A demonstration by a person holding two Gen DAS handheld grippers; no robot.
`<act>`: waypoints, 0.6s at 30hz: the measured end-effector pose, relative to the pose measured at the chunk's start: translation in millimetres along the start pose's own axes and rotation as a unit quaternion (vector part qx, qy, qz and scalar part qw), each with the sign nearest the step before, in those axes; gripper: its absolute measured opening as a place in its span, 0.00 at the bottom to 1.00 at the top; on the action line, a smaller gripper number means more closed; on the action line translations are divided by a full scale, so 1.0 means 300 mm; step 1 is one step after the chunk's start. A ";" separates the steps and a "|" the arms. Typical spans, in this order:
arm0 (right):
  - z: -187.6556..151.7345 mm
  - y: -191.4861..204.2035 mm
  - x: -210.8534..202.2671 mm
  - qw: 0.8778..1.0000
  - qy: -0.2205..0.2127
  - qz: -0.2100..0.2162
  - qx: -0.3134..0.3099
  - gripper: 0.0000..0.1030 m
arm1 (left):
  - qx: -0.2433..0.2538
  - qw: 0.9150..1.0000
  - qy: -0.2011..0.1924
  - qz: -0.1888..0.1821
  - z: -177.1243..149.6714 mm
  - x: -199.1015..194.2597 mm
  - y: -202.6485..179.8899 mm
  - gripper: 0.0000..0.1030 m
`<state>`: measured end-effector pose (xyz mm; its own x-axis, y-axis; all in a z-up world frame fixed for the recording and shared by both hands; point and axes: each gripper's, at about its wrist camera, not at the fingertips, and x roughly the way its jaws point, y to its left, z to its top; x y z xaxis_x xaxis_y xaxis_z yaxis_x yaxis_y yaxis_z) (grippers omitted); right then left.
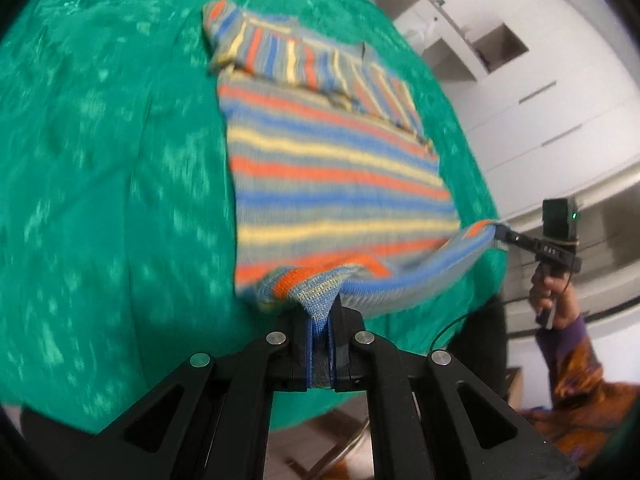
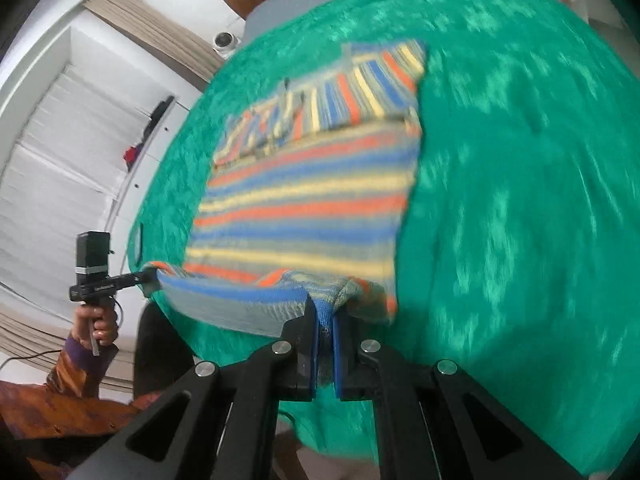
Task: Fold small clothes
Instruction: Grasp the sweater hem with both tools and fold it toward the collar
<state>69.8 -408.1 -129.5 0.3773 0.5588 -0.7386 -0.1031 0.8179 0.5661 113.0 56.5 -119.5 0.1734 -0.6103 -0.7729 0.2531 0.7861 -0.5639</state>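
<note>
The knitted garment point(image 1: 336, 160) carries stripes of orange, blue, pale yellow and grey-blue; on its body the stripes run across, while on the folded part toward 12 o'clock they run lengthwise. The cloth point(image 1: 100, 160) under it is emerald green, mottled with lighter mint flecks. Both grippers are black with silver rivets, the left gripper point(image 1: 320, 344) and the right gripper point(image 2: 325, 348) each showing blue pads. At 4 o'clock in the left view a sleeve point(image 1: 580, 368) is orange-brown patterned with a purple cuff. The cabinets point(image 1: 560, 80) are white.
</note>
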 end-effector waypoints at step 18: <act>0.855 -0.247 0.367 0.993 -0.091 -0.029 0.073 0.05 | -0.091 0.992 -0.069 0.052 0.899 0.303 0.247 0.05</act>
<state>355.1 -442.6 -158.8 0.5401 0.4659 -0.7009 0.0540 0.8119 0.5813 404.1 32.9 -153.2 0.3211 -0.5227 -0.7897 0.0531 0.8425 -0.5360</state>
